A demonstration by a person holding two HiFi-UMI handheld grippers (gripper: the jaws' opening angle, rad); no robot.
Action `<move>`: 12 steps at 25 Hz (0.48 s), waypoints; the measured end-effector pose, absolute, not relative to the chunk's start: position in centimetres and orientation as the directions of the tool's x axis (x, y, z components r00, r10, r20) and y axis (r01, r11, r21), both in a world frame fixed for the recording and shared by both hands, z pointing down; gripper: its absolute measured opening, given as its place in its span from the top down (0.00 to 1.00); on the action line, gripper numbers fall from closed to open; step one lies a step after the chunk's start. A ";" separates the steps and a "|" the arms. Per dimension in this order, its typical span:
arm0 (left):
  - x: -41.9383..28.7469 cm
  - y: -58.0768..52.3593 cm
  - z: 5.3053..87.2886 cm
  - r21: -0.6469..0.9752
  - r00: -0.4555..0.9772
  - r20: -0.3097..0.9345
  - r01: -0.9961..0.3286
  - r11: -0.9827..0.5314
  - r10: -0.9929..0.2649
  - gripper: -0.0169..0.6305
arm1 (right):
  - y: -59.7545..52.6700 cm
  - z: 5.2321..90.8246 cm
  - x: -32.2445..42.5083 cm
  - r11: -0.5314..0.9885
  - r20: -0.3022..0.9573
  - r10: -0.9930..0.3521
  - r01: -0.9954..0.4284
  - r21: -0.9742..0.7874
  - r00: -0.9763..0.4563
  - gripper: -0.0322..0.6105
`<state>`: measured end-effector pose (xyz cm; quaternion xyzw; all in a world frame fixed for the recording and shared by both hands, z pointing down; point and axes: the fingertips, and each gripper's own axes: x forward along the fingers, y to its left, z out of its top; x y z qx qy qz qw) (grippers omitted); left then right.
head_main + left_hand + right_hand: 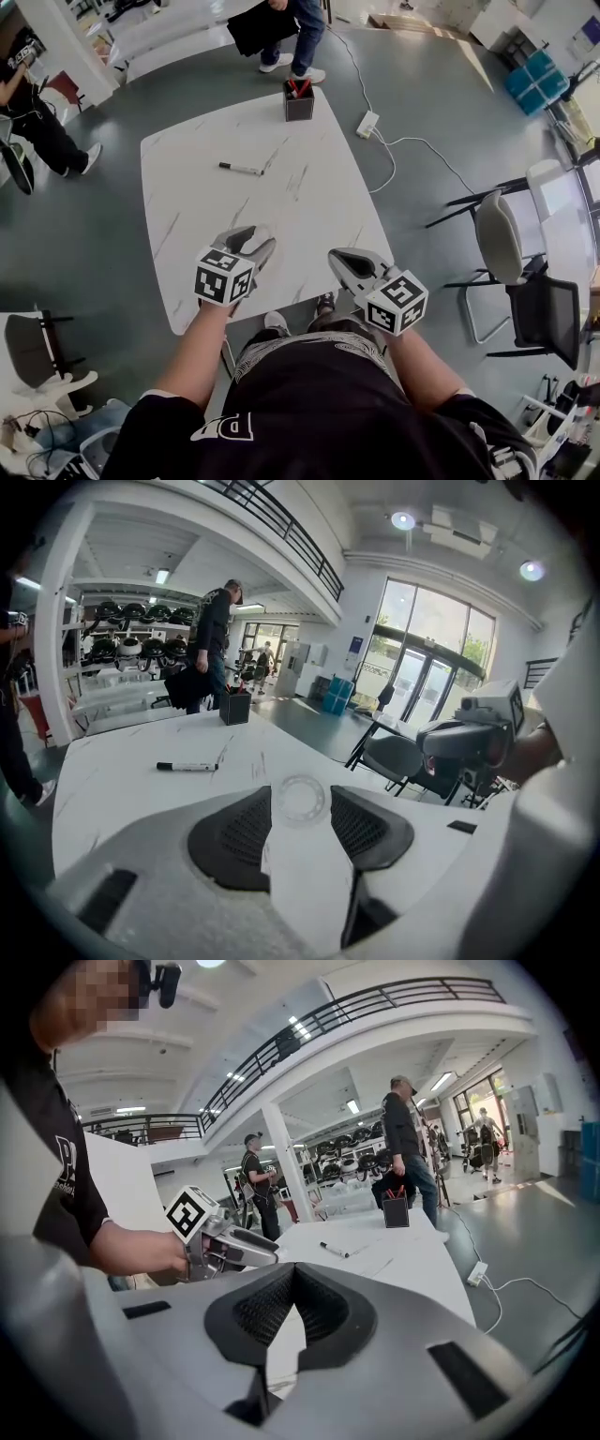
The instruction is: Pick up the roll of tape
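Note:
A clear roll of tape (301, 799) sits between the dark pads of my left gripper (301, 795), touching both, so the gripper is shut on it above the white marble table (281, 202). In the head view the left gripper (255, 242) hovers over the table's near edge, and I cannot make out the roll there. My right gripper (339, 258) is beside it to the right, off the table's near corner. In the right gripper view its jaw tips (293, 1269) meet with nothing between them. Each gripper also shows in the other's view: the left gripper (225, 1241) and the right gripper (469, 738).
A black marker (240, 169) lies mid-table and a black pen holder (299, 100) stands at the far edge. A power strip (367, 124) with its cable lies on the floor to the right. Chairs (502, 239) stand at the right, and a person (291, 37) is beyond the table.

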<state>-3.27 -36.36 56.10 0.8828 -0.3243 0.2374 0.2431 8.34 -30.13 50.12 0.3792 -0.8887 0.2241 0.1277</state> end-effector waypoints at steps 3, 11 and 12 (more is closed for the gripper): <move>-4.1 -34.6 54.8 0.267 0.695 0.554 -0.670 -0.692 -0.459 0.65 | -28.8 49.9 7.2 0.605 0.390 -0.627 -0.737 -0.302 -0.674 0.95; -6.3 -30.3 52.1 0.255 0.742 0.500 -0.619 -0.743 -0.447 0.65 | -25.7 49.7 3.5 0.590 0.367 -0.635 -0.734 -0.338 -0.680 0.94; -6.7 -29.7 52.0 0.255 0.744 0.497 -0.617 -0.744 -0.447 0.65 | -25.3 49.6 3.1 0.592 0.366 -0.636 -0.734 -0.332 -0.679 0.95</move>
